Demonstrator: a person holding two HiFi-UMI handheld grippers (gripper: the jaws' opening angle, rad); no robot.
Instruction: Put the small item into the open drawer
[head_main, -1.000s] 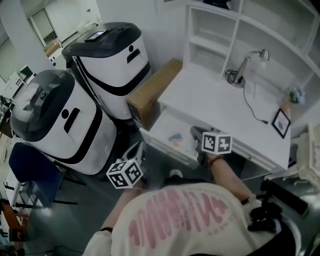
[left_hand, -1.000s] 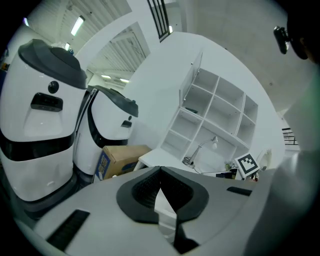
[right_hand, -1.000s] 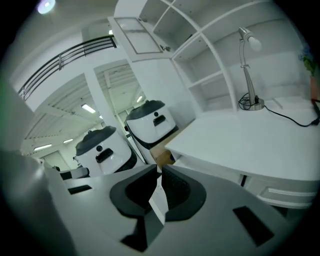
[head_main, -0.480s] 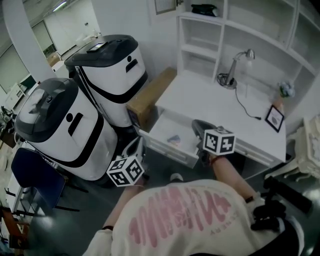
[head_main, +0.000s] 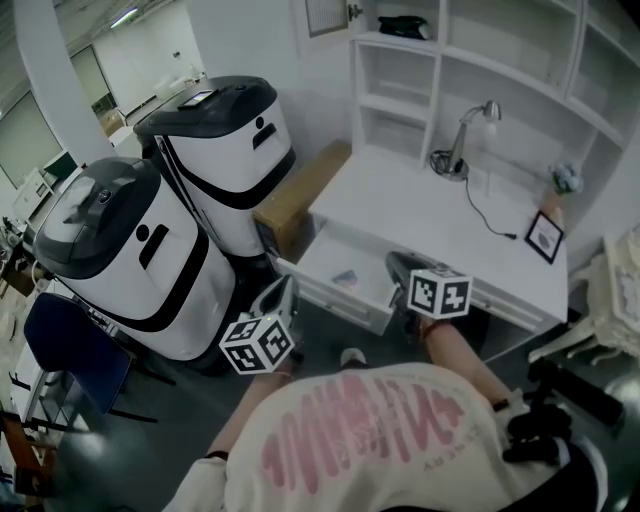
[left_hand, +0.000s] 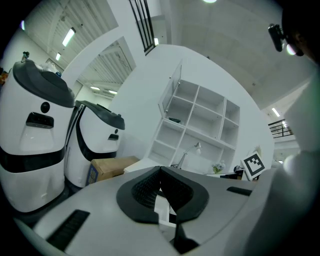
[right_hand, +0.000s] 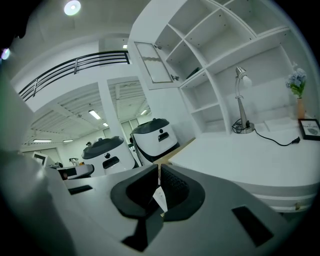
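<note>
While the white desk (head_main: 420, 215) fills the middle of the head view, its open drawer (head_main: 332, 297) juts toward the person. They hold the left gripper (left_hand: 160, 168) just off the drawer's front corner and the right gripper (right_hand: 158, 166) near its other end, each with jaws pressed together on nothing. Inside the drawer lies the small item (head_main: 346, 277), its long axis seemingly along the drawer's length. Which way it points is too small to tell. It lies where it lay a second ago.

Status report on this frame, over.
Left gripper shut, empty. Right gripper shut, empty. Small item lying in open drawer. Nothing blocking drawer.
</note>
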